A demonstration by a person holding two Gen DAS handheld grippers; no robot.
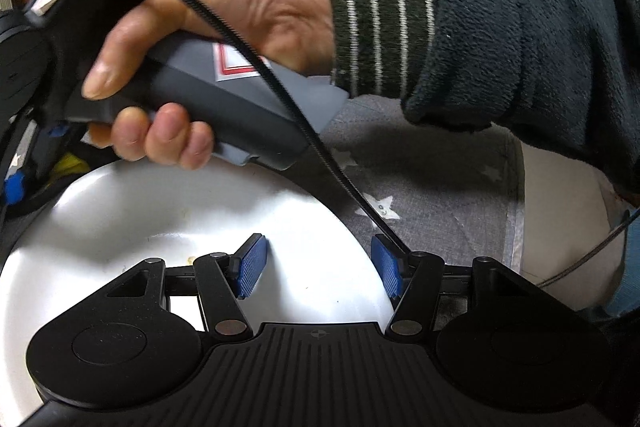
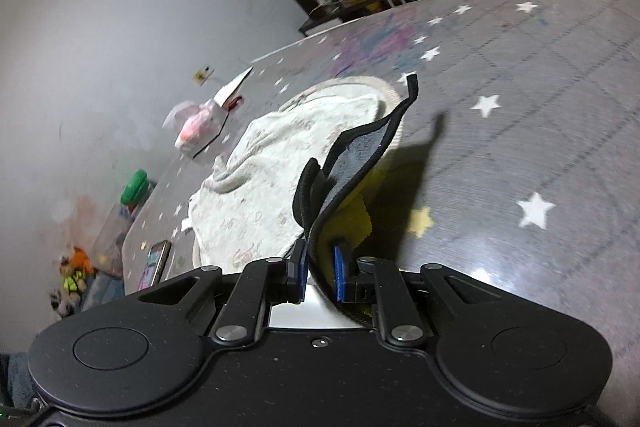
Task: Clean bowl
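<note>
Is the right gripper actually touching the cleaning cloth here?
Touching. The right wrist view shows the right gripper with both blue pads closed on the lower edge of the cloth, which stands up from between them.

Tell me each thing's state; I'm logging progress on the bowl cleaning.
Bowl: upright, small crumbs inside, rim between the left gripper jaws.
Left gripper: jaws around the rim.
Cloth: pinched, sticking up.
Right gripper: shut on cloth.
Towel: crumpled on table.

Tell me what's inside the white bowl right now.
The white bowl shows a few small yellowish food bits near its middle and the left gripper's inner blue finger pad. The gripper body and the hand above cover the rest.
</note>
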